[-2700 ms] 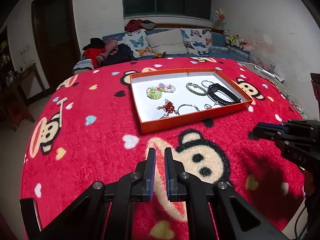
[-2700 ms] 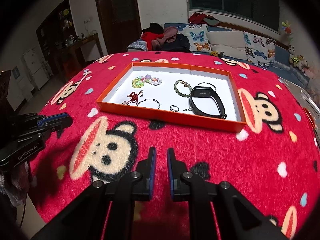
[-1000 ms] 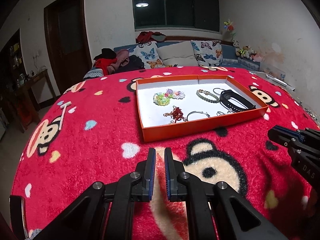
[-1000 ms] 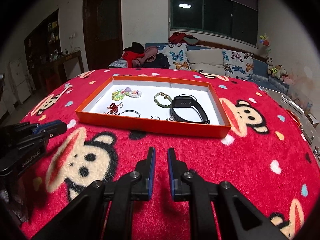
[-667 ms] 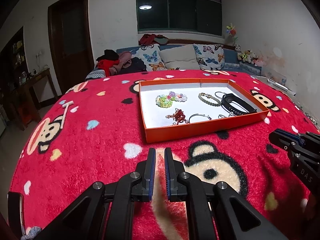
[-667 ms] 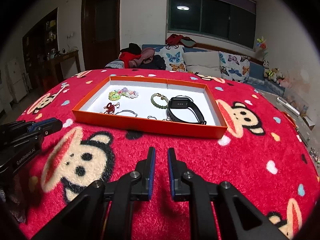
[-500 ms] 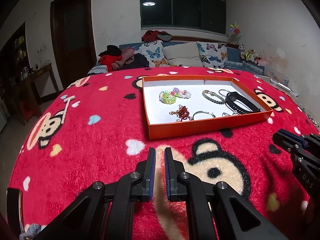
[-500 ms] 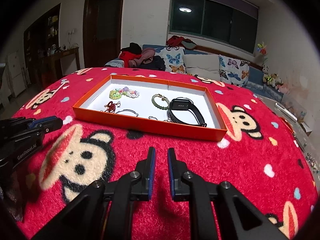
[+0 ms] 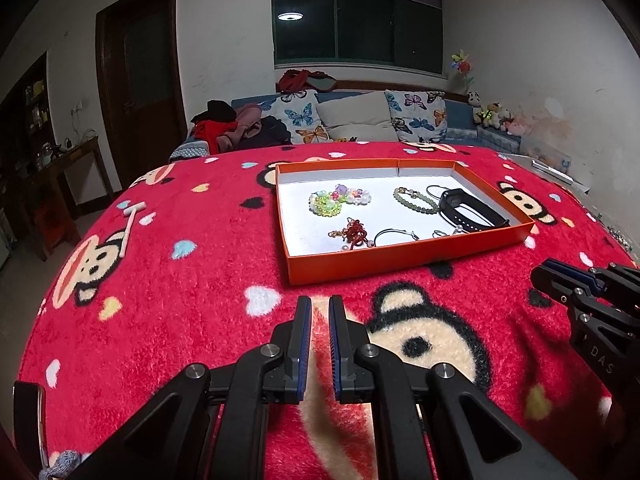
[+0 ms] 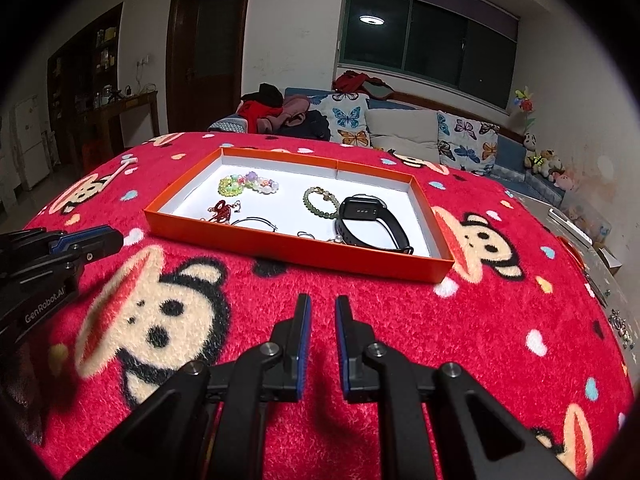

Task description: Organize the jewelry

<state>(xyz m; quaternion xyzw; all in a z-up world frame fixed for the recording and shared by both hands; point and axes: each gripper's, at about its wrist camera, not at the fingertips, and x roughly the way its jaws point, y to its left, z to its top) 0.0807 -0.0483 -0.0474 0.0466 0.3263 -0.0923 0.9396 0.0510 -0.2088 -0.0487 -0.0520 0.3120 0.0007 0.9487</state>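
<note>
- Where the shallow orange cardboard tray with a white floor point(image 9: 404, 262) sits on the red fleece monkey-print blanket point(image 9: 168, 280), it holds beaded bracelets, thin rings and a black rubber watch band point(image 10: 372, 222).
- The left gripper point(image 9: 319, 316) hangs tilted downward, short of the tray's near wall, jaws closed and empty.
- The right gripper point(image 10: 322, 316) does likewise, beside it.

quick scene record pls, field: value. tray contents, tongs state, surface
surface: red monkey-print blanket
tray: orange box lid, white inside, on the blanket
contents: colourful bead bracelets; green bead bracelet; black smart band; red knot charm; thin hoop; small rings, too small to detail
left tongs: shut, empty, short of the tray
right tongs: shut, empty, short of the tray
background: sofa with butterfly cushions
</note>
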